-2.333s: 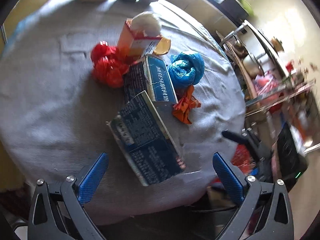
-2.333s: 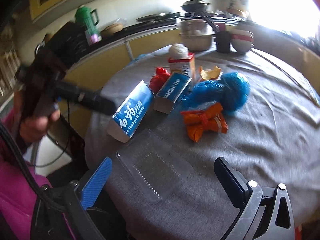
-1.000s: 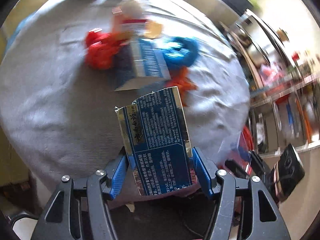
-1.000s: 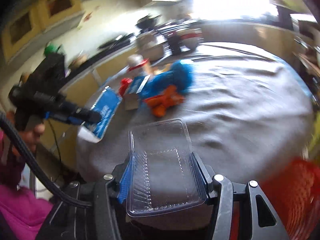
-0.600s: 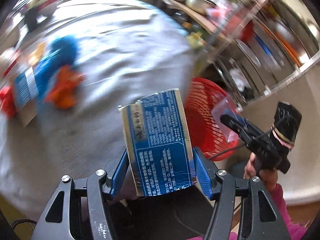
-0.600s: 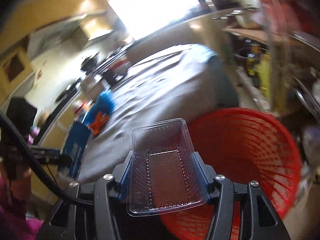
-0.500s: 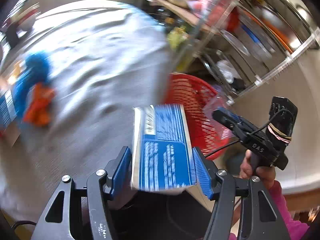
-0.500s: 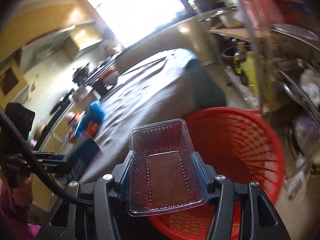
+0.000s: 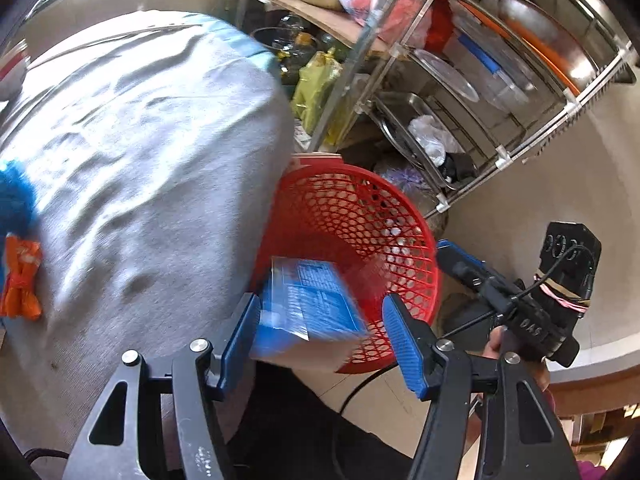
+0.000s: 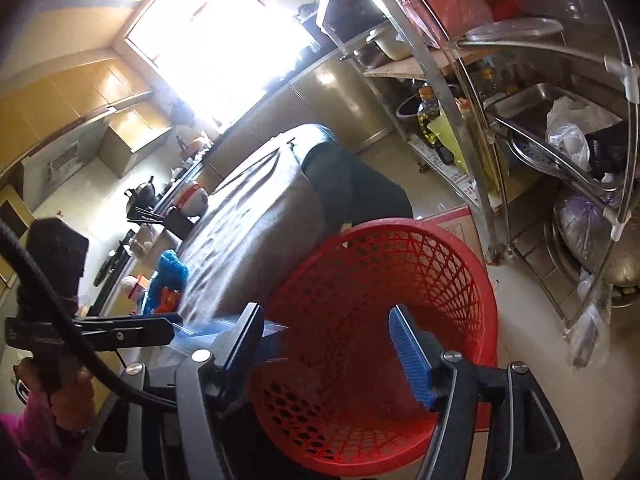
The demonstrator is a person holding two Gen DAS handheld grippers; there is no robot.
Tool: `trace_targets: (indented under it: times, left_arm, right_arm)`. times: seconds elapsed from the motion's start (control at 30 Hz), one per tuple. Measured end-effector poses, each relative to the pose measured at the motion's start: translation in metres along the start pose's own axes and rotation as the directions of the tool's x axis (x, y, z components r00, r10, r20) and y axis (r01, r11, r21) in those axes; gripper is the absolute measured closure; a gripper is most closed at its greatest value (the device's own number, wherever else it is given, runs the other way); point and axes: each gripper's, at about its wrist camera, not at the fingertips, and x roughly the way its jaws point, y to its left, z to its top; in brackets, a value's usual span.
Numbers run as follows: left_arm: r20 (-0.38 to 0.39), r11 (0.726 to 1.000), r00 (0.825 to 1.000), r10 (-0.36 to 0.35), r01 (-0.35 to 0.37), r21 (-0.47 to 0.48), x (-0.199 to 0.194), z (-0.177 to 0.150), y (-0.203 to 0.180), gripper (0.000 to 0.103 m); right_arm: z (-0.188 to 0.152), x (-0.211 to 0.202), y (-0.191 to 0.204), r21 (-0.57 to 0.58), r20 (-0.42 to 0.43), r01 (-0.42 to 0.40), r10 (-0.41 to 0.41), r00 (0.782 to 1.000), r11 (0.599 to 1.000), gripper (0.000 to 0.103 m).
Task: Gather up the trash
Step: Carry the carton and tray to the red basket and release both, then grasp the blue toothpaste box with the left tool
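Note:
A red mesh basket (image 9: 352, 216) stands on the floor beside the round table; it also shows in the right wrist view (image 10: 400, 264). My left gripper (image 9: 322, 338) is open over its near rim. A blue toothpaste box (image 9: 310, 312), blurred, falls between the jaws toward the basket. My right gripper (image 10: 328, 344) is open and empty above the basket; the clear plastic tray is not clearly visible. The left gripper's finger and the blue box (image 10: 248, 334) show at the left of the right wrist view.
The grey-clothed table (image 9: 132, 152) still holds a blue bag (image 9: 12, 196) and an orange wrapper (image 9: 20, 284). A metal rack (image 9: 460, 92) with pots and trays stands behind the basket. The other hand-held gripper (image 9: 516, 304) is at the right.
Both grippers opened over the red basket. The blue box left the left jaws and is dropping. The clear tray left the right jaws.

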Motion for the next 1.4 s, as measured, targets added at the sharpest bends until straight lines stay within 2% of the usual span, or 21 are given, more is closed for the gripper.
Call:
trace_targets:
  times: [0.23,0.3,0.47,0.6,0.73,0.83,0.9,1.0,1.07,1.17,1.3,1.4]
  left_arm:
    - [0.065,0.990,0.998,-0.017,0.026,-0.139,-0.029,-0.012,0.051,0.038]
    - [0.090,0.987,0.996,0.007,0.008,-0.160,-0.041,-0.019,0.064,0.038]
    - [0.147,0.973,0.981,0.126,-0.093,-0.211,-0.071,-0.049,0.102,0.038]
    - [0.183,0.938,0.953,0.240,-0.180,-0.296,-0.098,-0.077,0.139,0.038]
    - [0.219,0.888,0.909,0.356,-0.255,-0.384,-0.127,-0.099,0.177,0.038]
    - [0.226,0.845,0.878,0.422,-0.291,-0.447,-0.144,-0.113,0.202,0.038]
    - [0.223,0.823,0.869,0.442,-0.293,-0.487,-0.150,-0.122,0.218,0.038]
    - [0.218,0.798,0.869,0.445,-0.275,-0.536,-0.154,-0.131,0.236,0.038]
    - [0.217,0.790,0.875,0.433,-0.253,-0.558,-0.155,-0.136,0.245,0.038]
    - [0.227,0.794,0.886,0.405,-0.218,-0.568,-0.154,-0.135,0.249,0.038]
    - [0.249,0.805,0.903,0.350,-0.154,-0.572,-0.153,-0.120,0.247,0.037]
    - [0.246,0.795,0.903,0.353,-0.151,-0.587,-0.146,-0.101,0.246,0.031]
  right_arm:
    - [0.003,0.004,0.022,-0.039,0.008,-0.023,0.024,1.000,0.999,0.034]
    - [0.004,0.007,0.033,-0.059,0.001,-0.030,0.030,1.000,0.998,0.034]
    - [0.009,0.019,0.067,-0.112,-0.019,-0.072,0.071,0.997,0.991,0.034]
    - [0.014,0.040,0.103,-0.162,-0.053,-0.124,0.117,0.992,0.979,0.034]
    - [0.013,0.072,0.147,-0.210,-0.103,-0.164,0.145,0.984,0.964,0.034]
    - [0.007,0.095,0.179,-0.225,-0.141,-0.198,0.170,0.975,0.954,0.034]
    - [0.000,0.108,0.196,-0.222,-0.169,-0.231,0.196,0.966,0.947,0.034]
    - [-0.014,0.126,0.219,-0.238,-0.220,-0.253,0.202,0.954,0.938,0.034]
    - [-0.022,0.134,0.230,-0.248,-0.242,-0.261,0.201,0.949,0.933,0.035]
    - [-0.029,0.141,0.238,-0.253,-0.263,-0.266,0.198,0.944,0.930,0.041]
    - [-0.033,0.148,0.243,-0.249,-0.275,-0.257,0.186,0.943,0.934,0.043]
    - [-0.035,0.151,0.242,-0.239,-0.281,-0.250,0.180,0.943,0.938,0.043]
